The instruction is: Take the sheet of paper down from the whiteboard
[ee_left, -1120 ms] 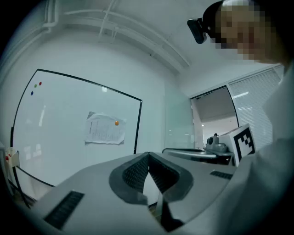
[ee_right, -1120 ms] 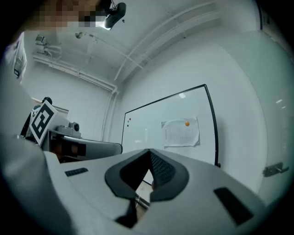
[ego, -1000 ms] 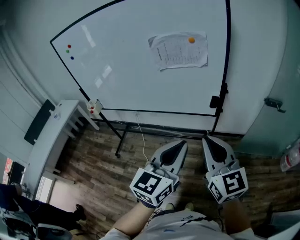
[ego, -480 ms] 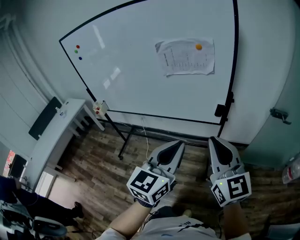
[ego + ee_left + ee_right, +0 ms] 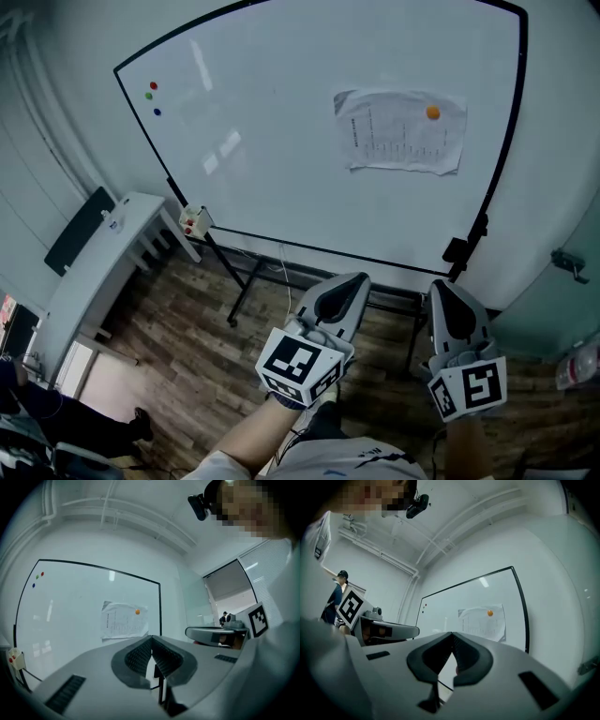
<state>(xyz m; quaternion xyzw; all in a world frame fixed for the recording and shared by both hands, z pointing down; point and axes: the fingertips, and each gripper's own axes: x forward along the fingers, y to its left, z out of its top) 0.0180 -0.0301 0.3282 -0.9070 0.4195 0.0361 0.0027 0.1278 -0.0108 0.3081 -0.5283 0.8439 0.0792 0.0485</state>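
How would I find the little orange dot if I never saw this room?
Find the big whiteboard. On its right side hangs one printed sheet of paper. The orange magnet sits near the sheet's top, the only dot on paper; the three other dots are at the board's top left.

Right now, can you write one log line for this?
paper: on whiteboard, under orange magnet | left gripper: shut, empty | right gripper: shut, empty

The whiteboard (image 5: 281, 141) carries a sheet of paper (image 5: 401, 131) under an orange magnet (image 5: 432, 112).
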